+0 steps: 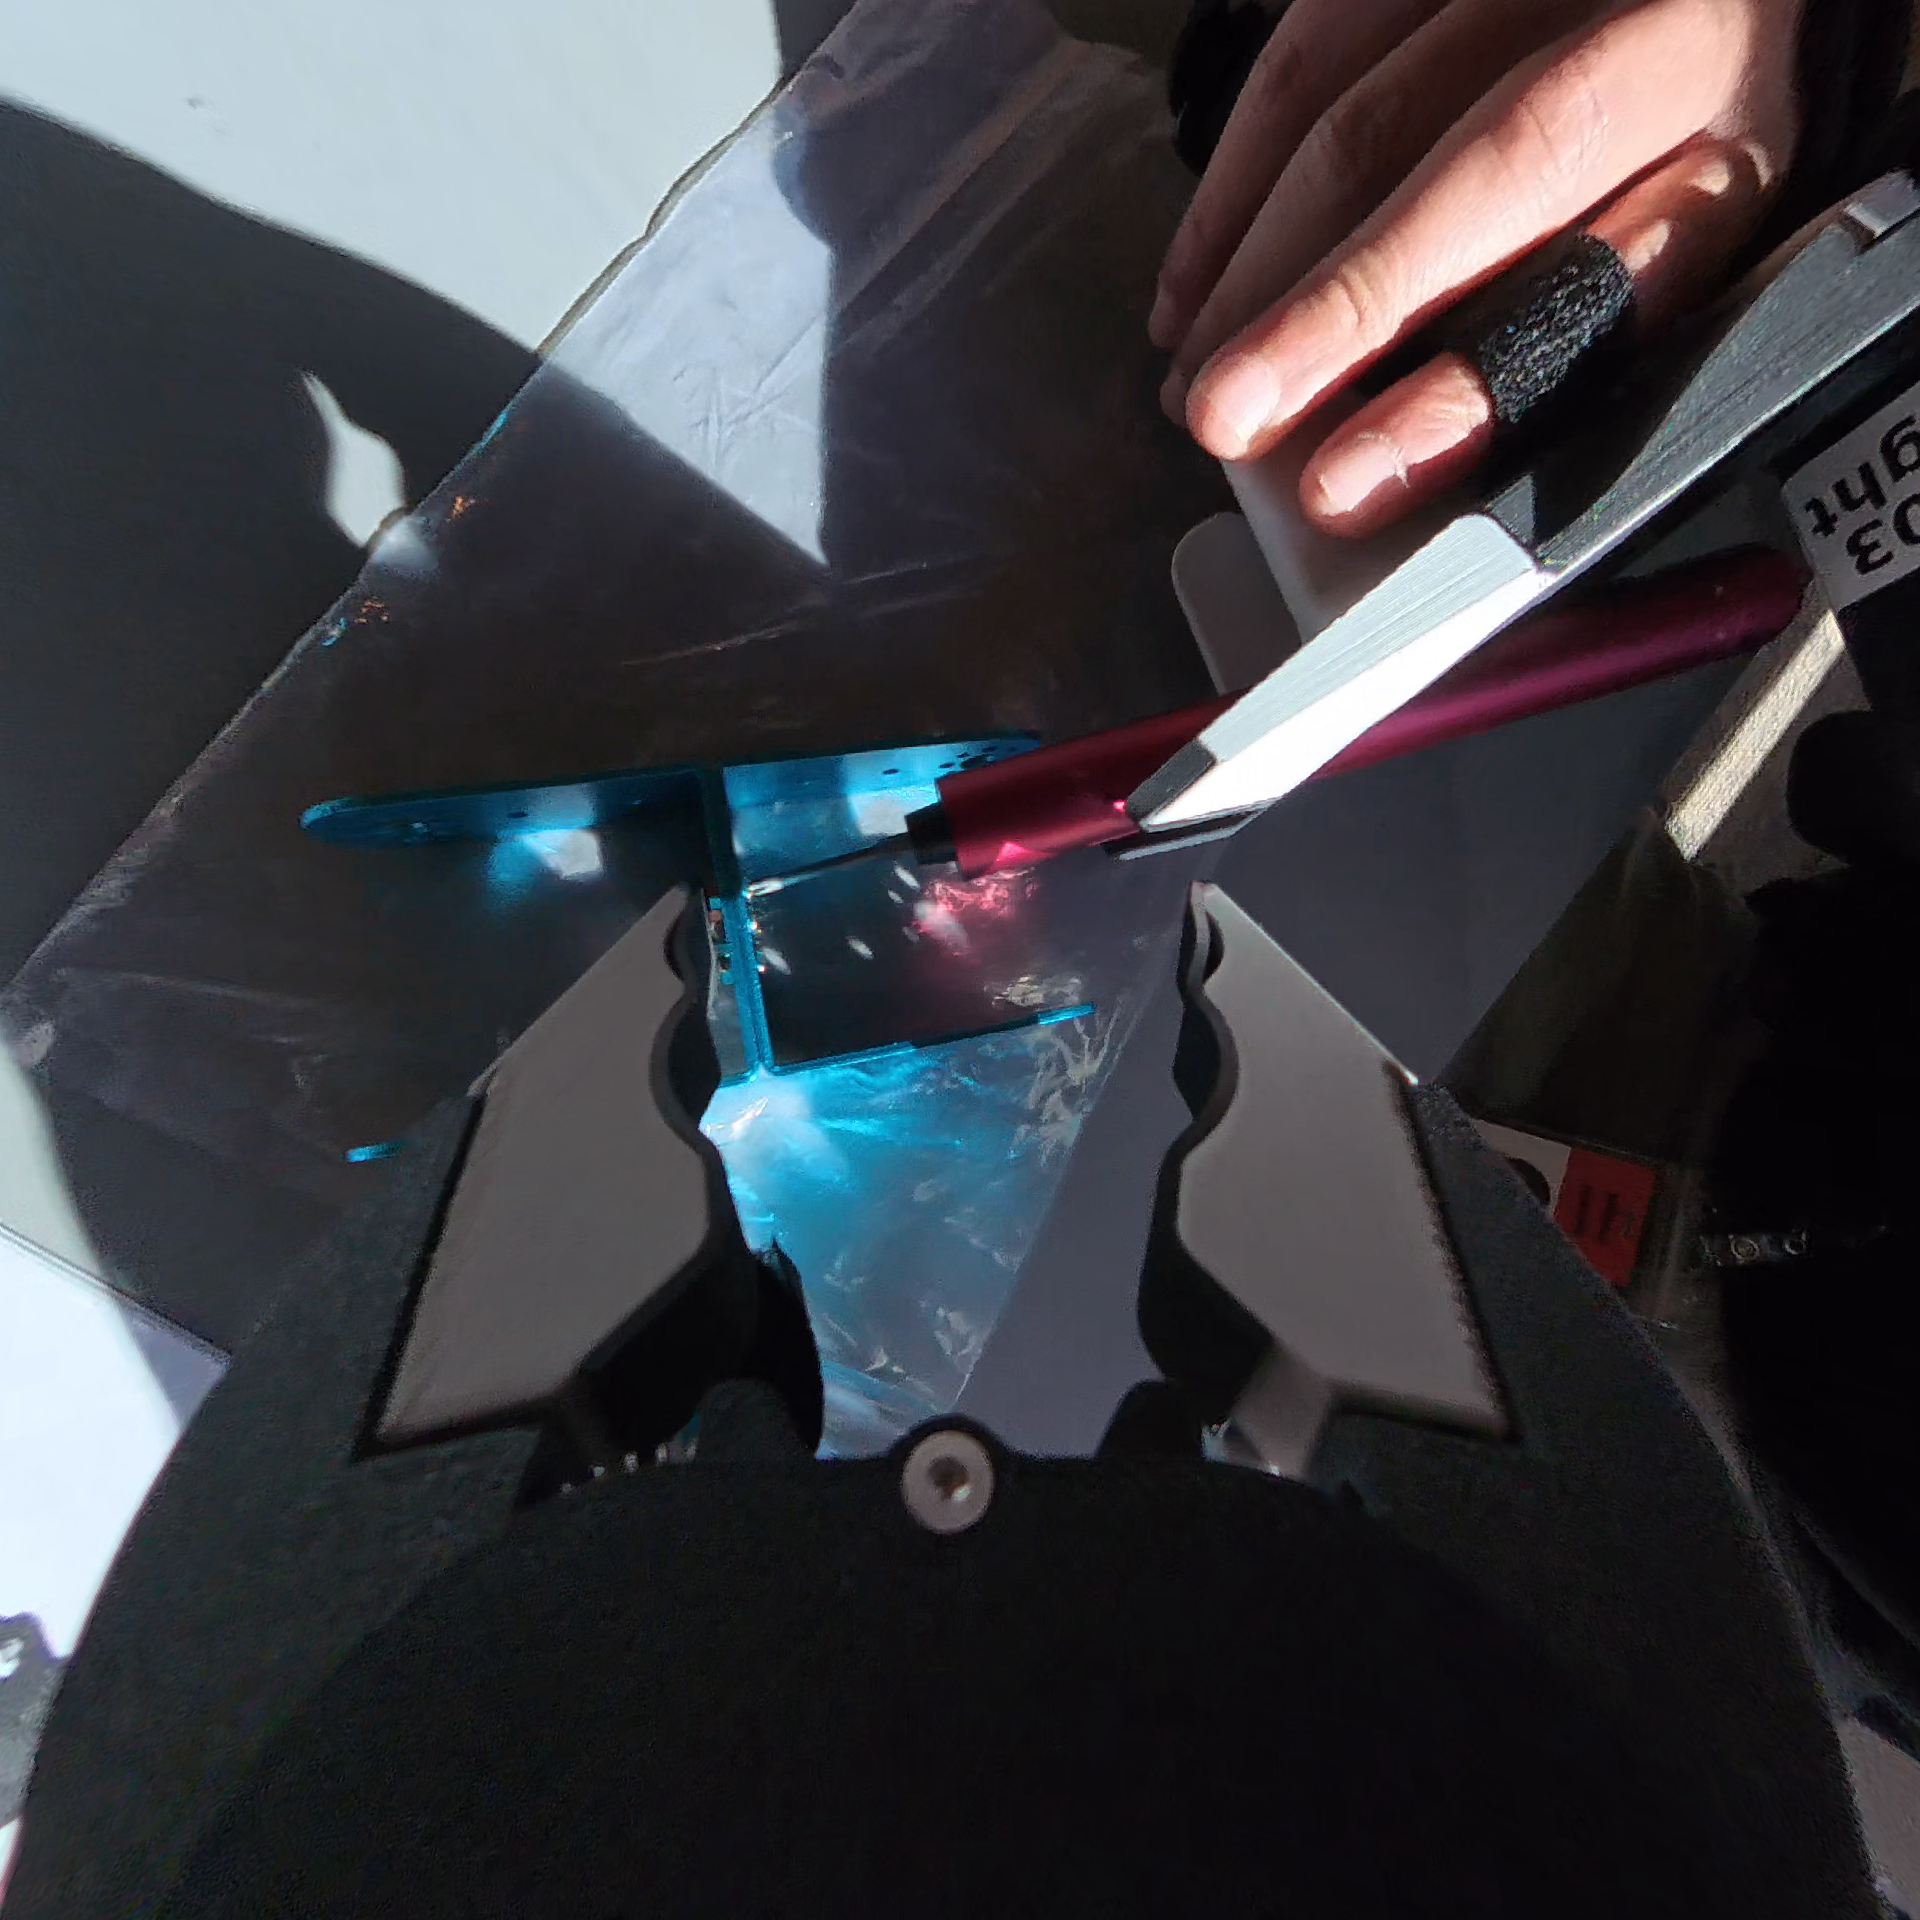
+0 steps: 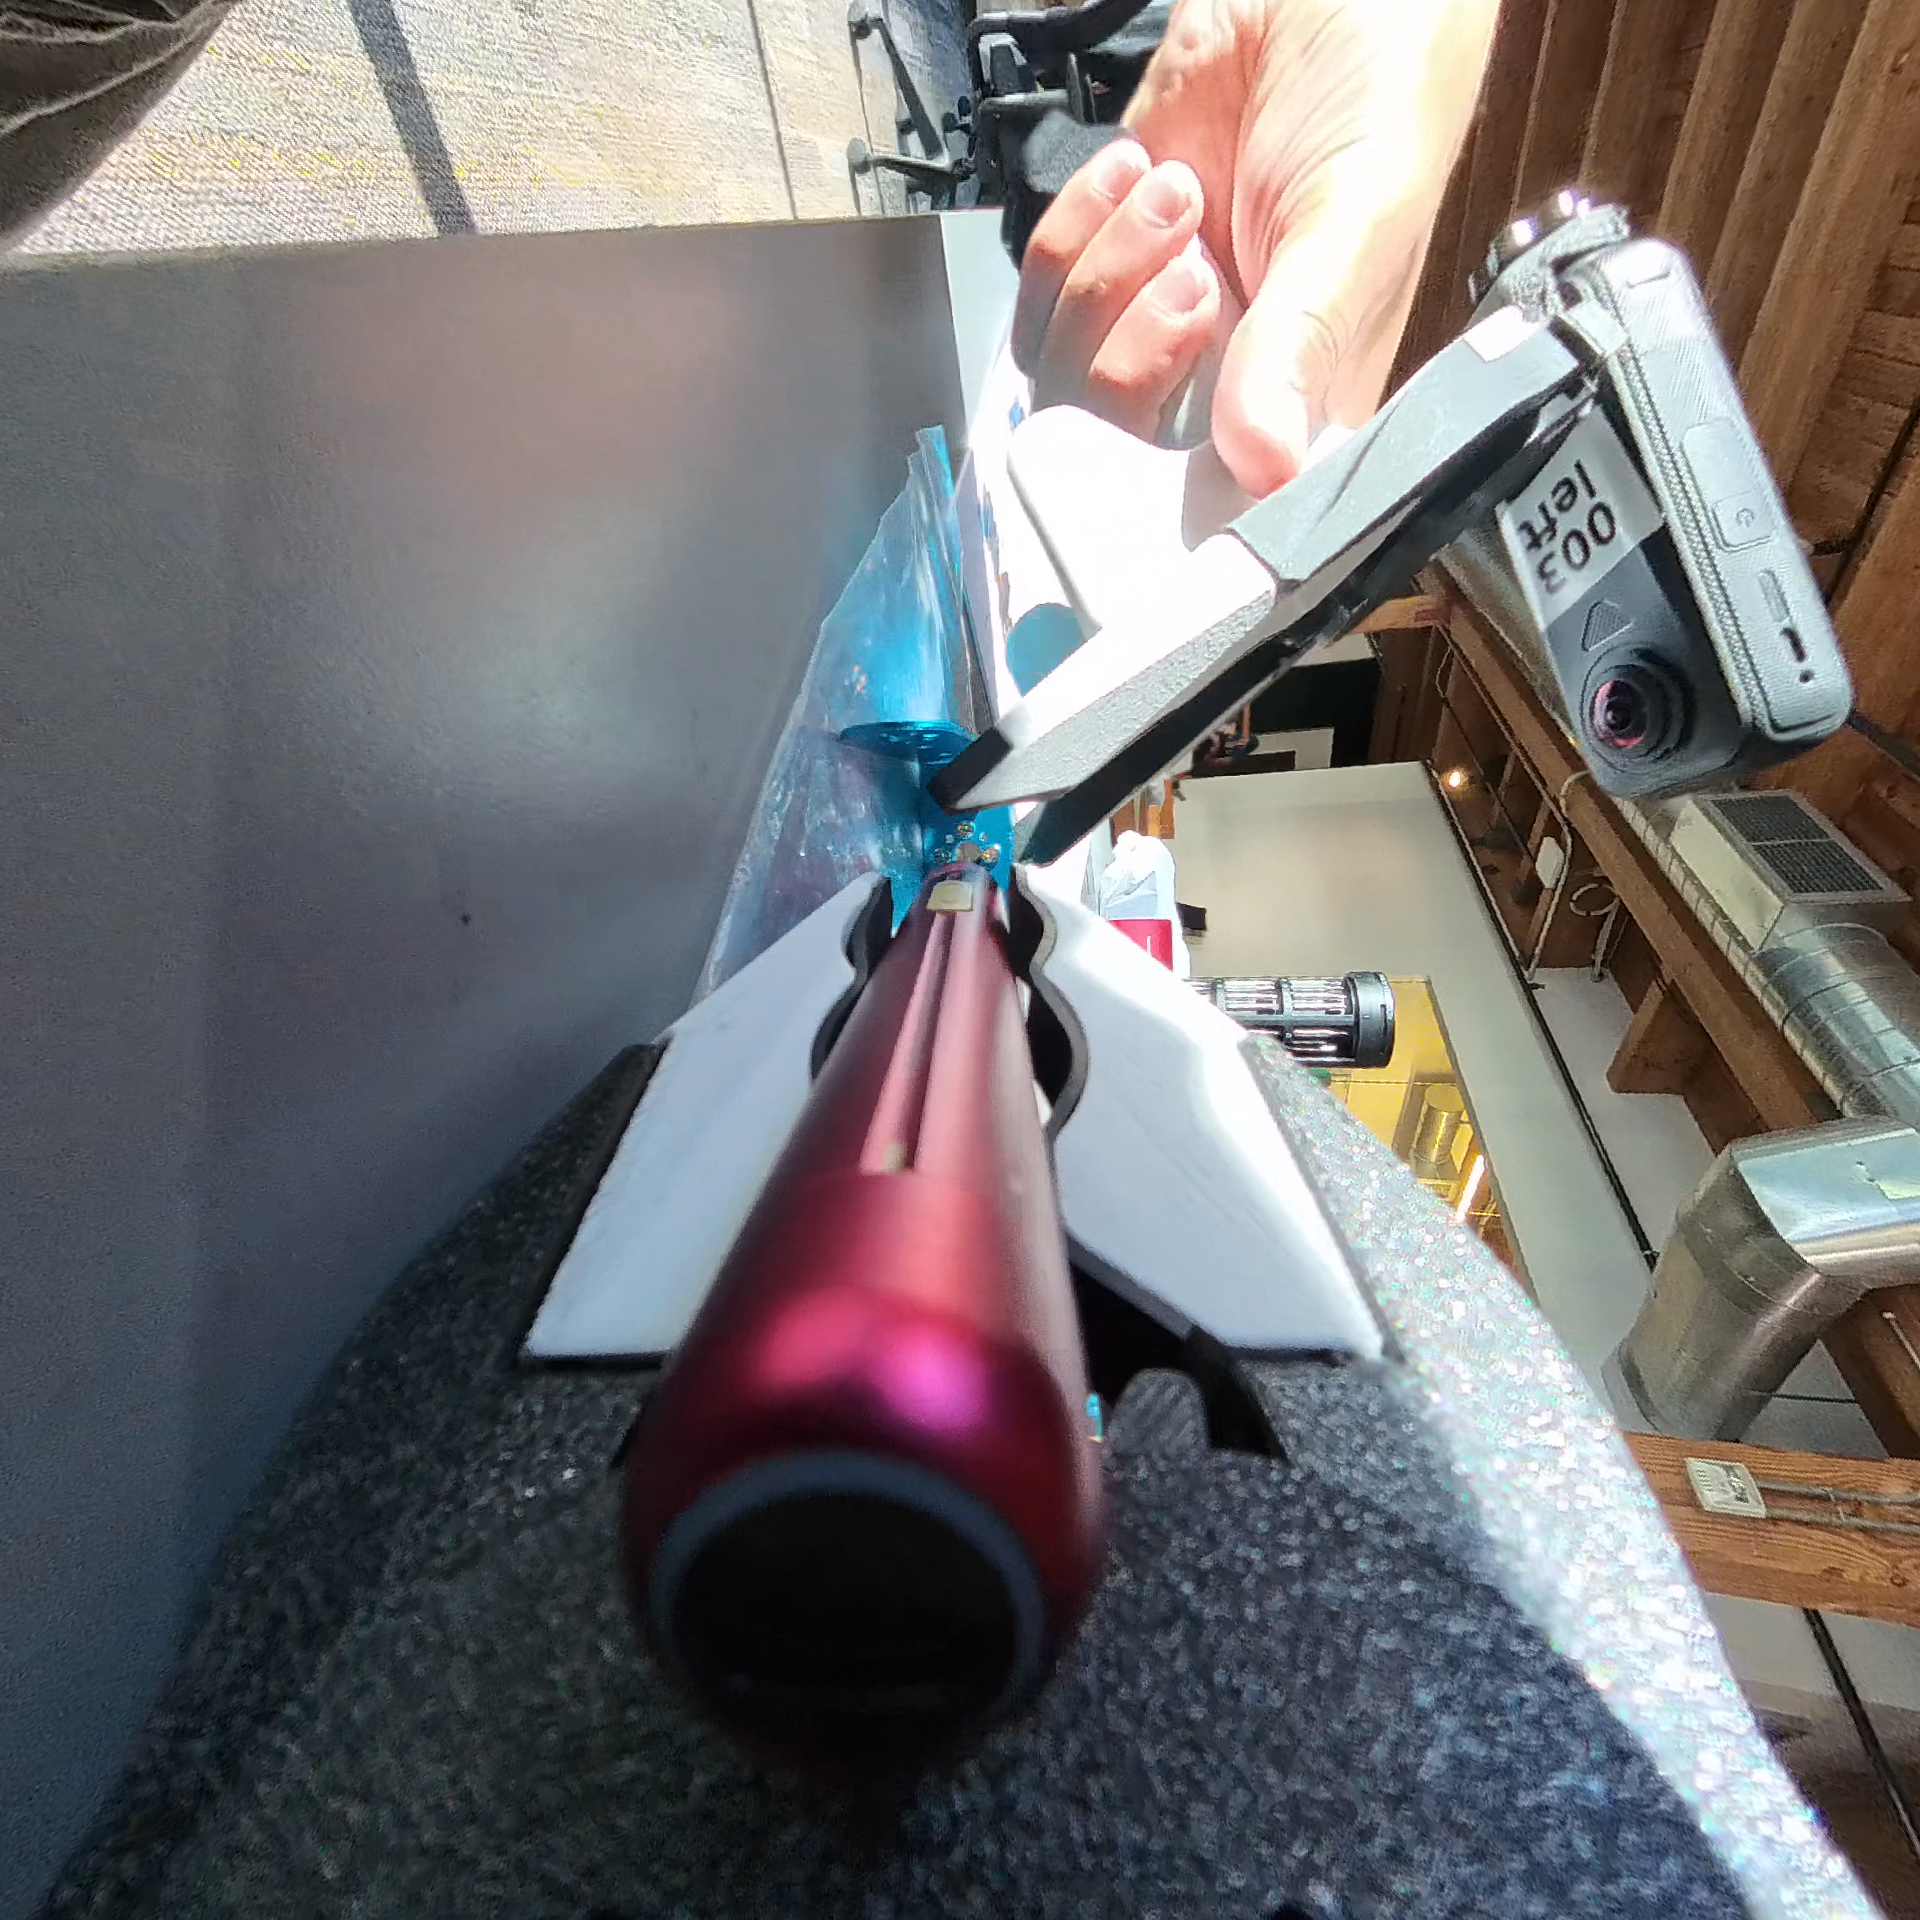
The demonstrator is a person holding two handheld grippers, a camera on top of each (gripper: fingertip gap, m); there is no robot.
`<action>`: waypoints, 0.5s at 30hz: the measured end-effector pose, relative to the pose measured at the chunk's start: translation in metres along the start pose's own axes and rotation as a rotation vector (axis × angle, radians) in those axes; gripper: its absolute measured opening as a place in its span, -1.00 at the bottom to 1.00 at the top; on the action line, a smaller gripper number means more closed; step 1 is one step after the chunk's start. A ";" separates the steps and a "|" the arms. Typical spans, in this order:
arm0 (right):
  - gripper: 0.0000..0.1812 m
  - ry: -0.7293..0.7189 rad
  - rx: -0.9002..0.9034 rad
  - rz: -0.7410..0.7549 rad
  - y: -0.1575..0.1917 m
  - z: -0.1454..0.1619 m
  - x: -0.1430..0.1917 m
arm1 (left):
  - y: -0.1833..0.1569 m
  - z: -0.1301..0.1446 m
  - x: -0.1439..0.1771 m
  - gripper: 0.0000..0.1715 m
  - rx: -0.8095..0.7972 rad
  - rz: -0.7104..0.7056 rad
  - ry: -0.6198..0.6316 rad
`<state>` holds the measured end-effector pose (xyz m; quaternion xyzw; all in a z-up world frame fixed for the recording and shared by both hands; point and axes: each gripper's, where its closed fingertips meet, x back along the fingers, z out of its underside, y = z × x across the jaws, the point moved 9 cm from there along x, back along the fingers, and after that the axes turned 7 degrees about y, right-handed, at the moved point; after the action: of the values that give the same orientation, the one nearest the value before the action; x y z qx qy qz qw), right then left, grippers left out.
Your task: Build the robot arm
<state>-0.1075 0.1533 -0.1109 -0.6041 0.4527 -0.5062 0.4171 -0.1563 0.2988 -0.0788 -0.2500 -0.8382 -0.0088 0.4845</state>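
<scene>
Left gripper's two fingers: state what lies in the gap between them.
In the left wrist view, the blue metal bracket and crinkled clear plastic film lie between the left gripper fingers; the red screwdriver tip meets the bracket just beyond.

A: What carries it all?

B: A pale table (image 1: 436, 114), half in hard shadow. In the right wrist view its top (image 2: 416, 571) reads grey and smooth, with carpet beyond the far edge.

A: And directly on it?

B: A clear plastic sheet (image 1: 707, 343), creased and glinting. On that sheet sits a blue metal bracket (image 1: 790, 935), a flat perforated plate with upright walls, throwing blue light over the film. The same bracket (image 2: 961, 831) shows in the right wrist view, edge-on.

A: Anything else on the table?

B: Farther off, a black cylindrical holder (image 2: 1309, 1013) with rows of small metal bits. Whether it lies on this table or another surface, I cannot tell.
</scene>
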 end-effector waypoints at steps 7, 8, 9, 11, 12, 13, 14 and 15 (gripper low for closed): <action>-0.75 -0.011 -0.016 -0.017 0.000 0.000 -0.001 | -0.002 0.005 -0.004 0.03 0.076 -0.039 -0.129; -0.75 -0.010 -0.012 -0.018 0.000 0.000 -0.001 | -0.002 0.006 -0.005 0.03 0.078 -0.047 -0.140; -0.75 -0.010 -0.011 -0.019 0.001 -0.001 -0.001 | -0.003 0.007 -0.005 0.03 0.075 -0.055 -0.150; -0.74 -0.013 -0.014 -0.022 0.001 0.000 -0.001 | -0.003 0.008 -0.006 0.03 0.079 -0.063 -0.172; -0.74 -0.013 -0.015 -0.023 0.000 0.000 -0.001 | -0.003 0.009 -0.007 0.03 0.082 -0.066 -0.184; -0.74 -0.015 -0.015 -0.024 0.000 0.001 -0.001 | -0.004 0.009 -0.007 0.03 0.082 -0.071 -0.194; -0.74 -0.016 -0.014 -0.025 0.001 0.001 -0.001 | -0.004 0.010 -0.008 0.03 0.080 -0.078 -0.202; -0.74 -0.018 -0.011 -0.027 0.001 0.001 -0.001 | -0.004 0.011 -0.008 0.02 0.077 -0.085 -0.208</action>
<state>-0.1067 0.1544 -0.1121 -0.6169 0.4437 -0.5038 0.4108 -0.1636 0.2945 -0.0902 -0.1951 -0.8936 0.0291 0.4032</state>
